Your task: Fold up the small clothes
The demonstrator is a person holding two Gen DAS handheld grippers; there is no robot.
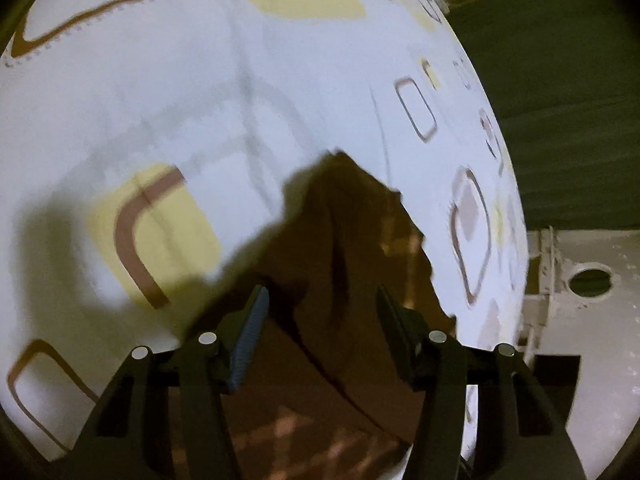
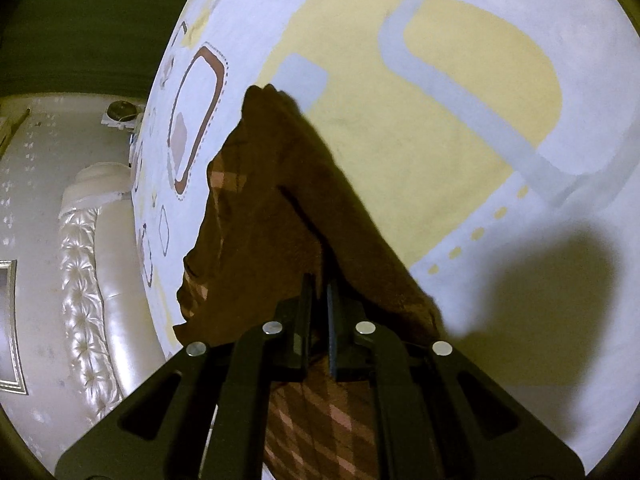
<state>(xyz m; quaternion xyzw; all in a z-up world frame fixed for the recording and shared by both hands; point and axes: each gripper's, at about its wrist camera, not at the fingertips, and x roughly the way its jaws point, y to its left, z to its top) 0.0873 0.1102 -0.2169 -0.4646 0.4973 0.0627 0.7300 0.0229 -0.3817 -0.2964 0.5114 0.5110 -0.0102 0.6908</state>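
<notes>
A small brown garment [image 1: 340, 248] with a pink diamond pattern lies on a white bedsheet [image 1: 160, 100] printed with yellow and brown rounded squares. My left gripper [image 1: 320, 296] is open, its fingers astride the garment's near part, just above it. In the right wrist view the same garment [image 2: 280, 200] stretches away from me. My right gripper [image 2: 319, 284] is shut on a fold of the garment, which drapes under the fingers.
The bed edge runs along the right of the left wrist view, with a green curtain [image 1: 560, 100] and a white fitting [image 1: 588, 280] beyond. In the right wrist view a tufted cream headboard [image 2: 92, 260] and green wall lie left of the sheet [image 2: 440, 120].
</notes>
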